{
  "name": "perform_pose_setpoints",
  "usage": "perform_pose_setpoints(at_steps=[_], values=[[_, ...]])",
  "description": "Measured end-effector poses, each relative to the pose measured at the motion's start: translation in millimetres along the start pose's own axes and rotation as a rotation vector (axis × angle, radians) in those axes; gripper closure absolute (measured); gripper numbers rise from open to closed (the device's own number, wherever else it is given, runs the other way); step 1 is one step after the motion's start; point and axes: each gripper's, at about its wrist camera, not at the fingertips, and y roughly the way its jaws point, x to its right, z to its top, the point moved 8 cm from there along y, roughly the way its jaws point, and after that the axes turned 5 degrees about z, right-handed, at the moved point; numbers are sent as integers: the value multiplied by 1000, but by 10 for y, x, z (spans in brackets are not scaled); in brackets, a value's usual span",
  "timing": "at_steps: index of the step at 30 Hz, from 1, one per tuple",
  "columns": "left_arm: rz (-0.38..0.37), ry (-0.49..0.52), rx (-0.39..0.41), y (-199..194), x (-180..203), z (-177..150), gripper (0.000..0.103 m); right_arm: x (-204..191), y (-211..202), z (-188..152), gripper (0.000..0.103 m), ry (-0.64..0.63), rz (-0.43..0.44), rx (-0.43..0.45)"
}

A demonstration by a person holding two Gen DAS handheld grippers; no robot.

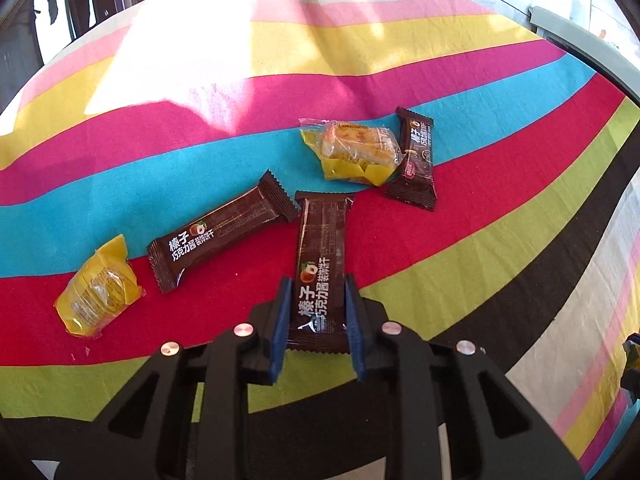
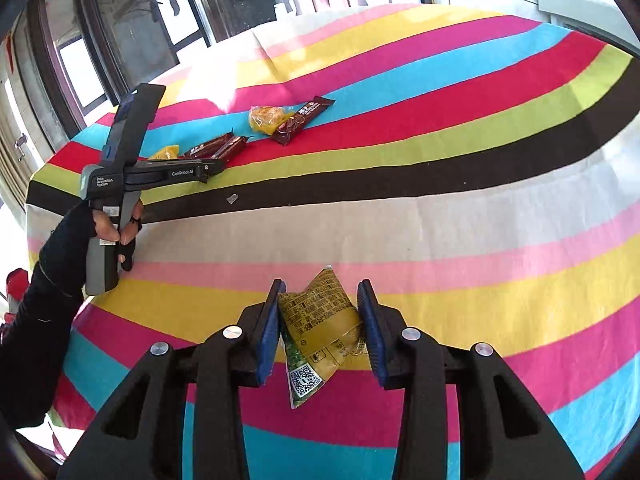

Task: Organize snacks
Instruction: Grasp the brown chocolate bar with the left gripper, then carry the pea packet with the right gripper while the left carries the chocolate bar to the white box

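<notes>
In the left wrist view my left gripper [image 1: 318, 296] is shut on the near end of a brown chocolate bar [image 1: 322, 256] lying on the striped cloth. A second brown bar [image 1: 220, 236] lies to its left, a third [image 1: 414, 158] at the back right beside a clear yellow cake packet [image 1: 352, 152]. Another yellow packet [image 1: 98, 288] lies at the far left. In the right wrist view my right gripper [image 2: 322, 300] is shut on a yellow-green snack packet [image 2: 320, 328], held above the cloth. The left gripper [image 2: 208, 168] and the snacks show there at the far left.
The table is covered with a rainbow-striped cloth [image 2: 440, 160]. A small scrap [image 2: 232, 199] lies on the black stripe. Windows and a dark frame stand behind the table's far edge. A grey ledge [image 1: 580, 36] runs at the right.
</notes>
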Motion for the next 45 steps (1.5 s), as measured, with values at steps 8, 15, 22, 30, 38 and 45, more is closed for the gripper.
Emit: perform_pose_setpoints(at_steps=[8, 15, 22, 30, 38, 45], values=[[-103, -19, -9, -539, 338, -392, 78, -91, -573, -512, 66, 52, -63, -9], [-180, 38, 2, -1157, 820, -995, 78, -195, -925, -928, 66, 101, -95, 25], [-269, 63, 38, -1783, 1231, -1550, 78, -314, -1237, -1370, 66, 114, -130, 39], [-306, 103, 2, -2025, 1574, -1997, 79, -369, -1493, -1735, 66, 105, -165, 43], [-210, 201, -2, -1870, 1743, -1927, 80, -318, -1729, -1894, 66, 111, -181, 83], [-367, 248, -3, -2245, 2174, -2099, 80, -53, -1971, -2196, 66, 167, -218, 98]])
